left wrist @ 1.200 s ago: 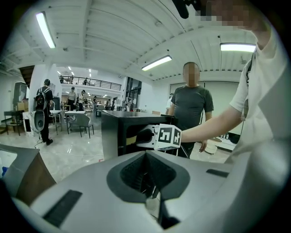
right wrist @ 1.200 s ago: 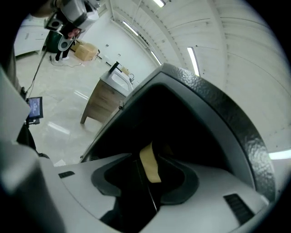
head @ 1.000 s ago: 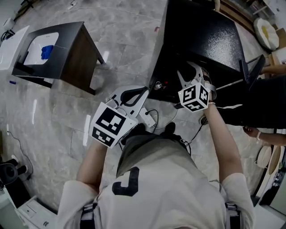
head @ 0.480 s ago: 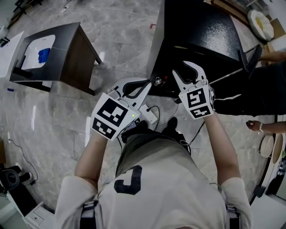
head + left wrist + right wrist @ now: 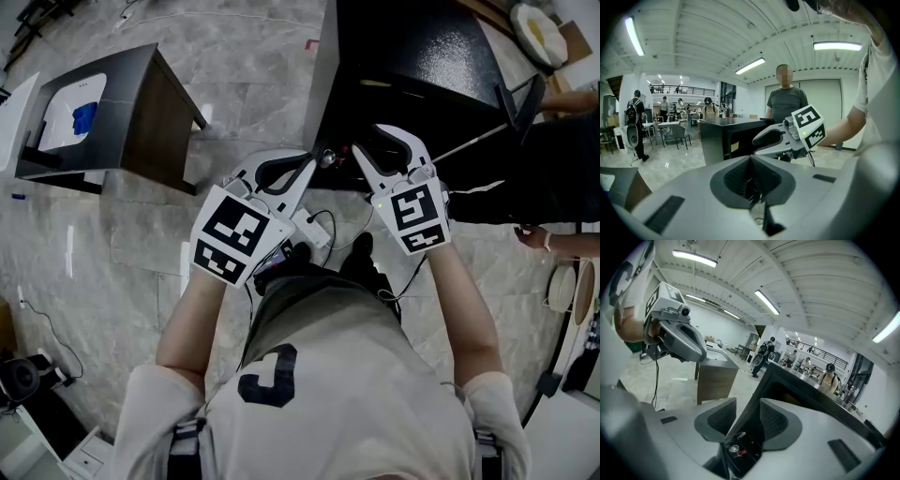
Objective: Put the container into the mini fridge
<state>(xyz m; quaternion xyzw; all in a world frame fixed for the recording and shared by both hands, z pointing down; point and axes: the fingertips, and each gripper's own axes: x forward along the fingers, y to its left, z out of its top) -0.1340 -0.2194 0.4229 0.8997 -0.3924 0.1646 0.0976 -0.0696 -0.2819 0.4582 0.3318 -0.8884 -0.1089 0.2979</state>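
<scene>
While both arms stretched forward, the left gripper (image 5: 308,168) sat closed and the right gripper (image 5: 367,140) parted, empty. The container (image 5: 77,117) lay well apart, leftward.

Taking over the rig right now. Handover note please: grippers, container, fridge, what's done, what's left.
Left gripper: shut, empty.
Right gripper: open, empty, its view looking along the mini fridge's front edge.
Both are held up just in front of the fridge.
Container: looks like the white one with something blue in it, on the dark side table off to the person's left, not gripped.
Done: nothing that shows.
Left: pick up the container, open the fridge if needed (door state unclear here), and set the container inside.
</scene>
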